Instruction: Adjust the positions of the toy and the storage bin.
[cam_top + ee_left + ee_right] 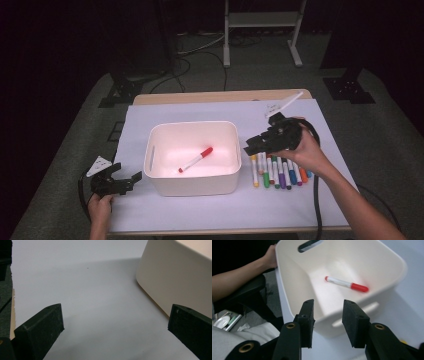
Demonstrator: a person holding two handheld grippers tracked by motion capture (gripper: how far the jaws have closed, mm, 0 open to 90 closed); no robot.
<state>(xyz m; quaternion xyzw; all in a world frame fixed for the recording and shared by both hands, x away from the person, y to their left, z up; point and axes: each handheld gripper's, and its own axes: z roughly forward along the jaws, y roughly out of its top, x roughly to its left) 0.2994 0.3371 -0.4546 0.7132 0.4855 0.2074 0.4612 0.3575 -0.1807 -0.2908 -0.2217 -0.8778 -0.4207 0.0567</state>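
Observation:
A white bin (192,186) stands in the middle of the sheet-covered table. Inside it lies a red-capped marker (196,159), which the right gripper view shows on the bin floor (347,284). Several coloured markers (280,172) lie in a row just right of the bin. My right gripper (252,145) hovers above that row's near-bin end, pointing left at the bin (294,285); its jaws (328,312) are open with nothing between them. My left gripper (129,175) rests low, left of the bin (175,272), and it (117,315) is wide open and empty.
A pale sheet (300,115) covers the wooden table (220,96). There is bare sheet in front of and behind the bin. A black cable (316,200) trails from the right gripper along the forearm. A metal stand (260,20) is on the floor beyond the table.

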